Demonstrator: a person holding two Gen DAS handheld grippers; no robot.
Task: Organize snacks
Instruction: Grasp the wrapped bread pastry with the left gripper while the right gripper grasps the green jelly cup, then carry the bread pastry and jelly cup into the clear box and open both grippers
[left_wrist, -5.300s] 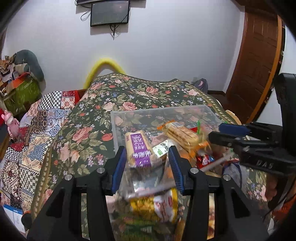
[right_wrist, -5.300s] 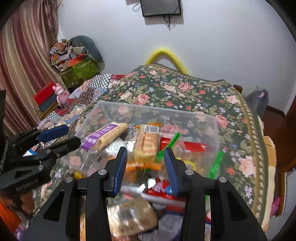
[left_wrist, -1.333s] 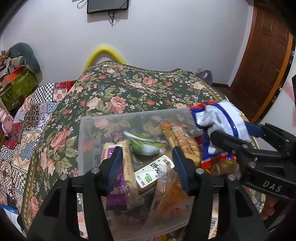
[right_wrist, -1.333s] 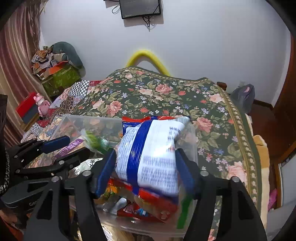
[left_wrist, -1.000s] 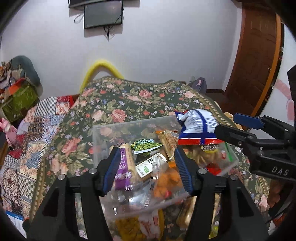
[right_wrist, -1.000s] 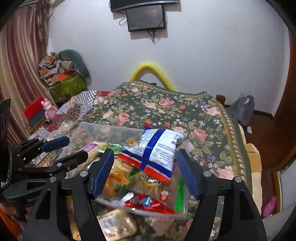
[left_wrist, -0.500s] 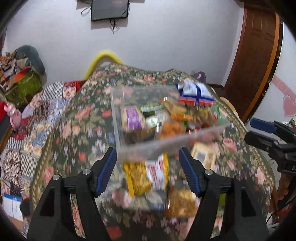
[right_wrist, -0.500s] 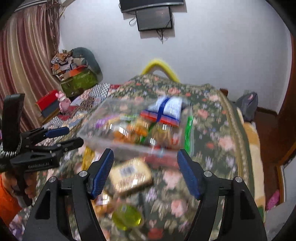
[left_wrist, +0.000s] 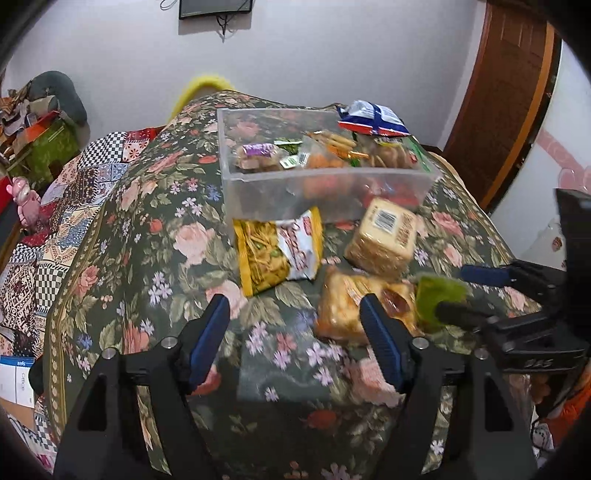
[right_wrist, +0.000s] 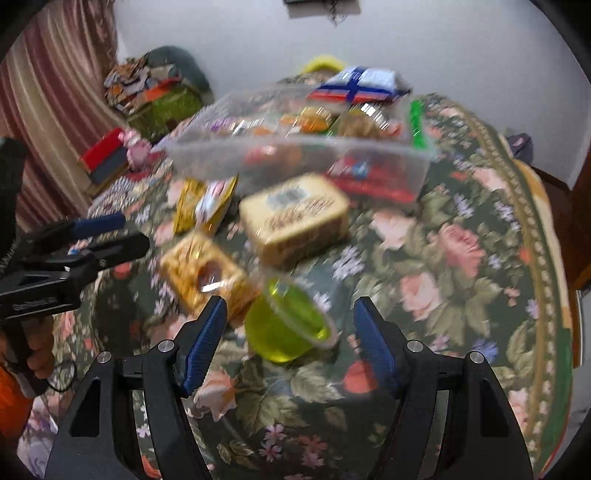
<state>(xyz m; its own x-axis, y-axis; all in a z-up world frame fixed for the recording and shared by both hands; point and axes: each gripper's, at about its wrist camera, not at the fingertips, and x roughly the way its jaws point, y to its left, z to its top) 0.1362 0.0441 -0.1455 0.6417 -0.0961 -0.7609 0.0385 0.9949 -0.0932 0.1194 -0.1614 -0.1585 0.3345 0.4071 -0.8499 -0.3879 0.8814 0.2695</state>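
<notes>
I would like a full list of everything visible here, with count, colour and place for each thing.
Plastic bin: one, clear, on the bed, full of snacks.
Blue-white packet: one, on top of the bin's pile.
Yellow snack bag: one, in front of the bin.
Tan cracker pack: one, right of the yellow bag.
Orange snack pack: one, nearest the claws.
Jelly cup: one, green, beside the orange pack.
Bedspread: one, dark floral.
Door: one, brown, right.
Left claw: opening, empty.
Right claw: open around the cup.
</notes>
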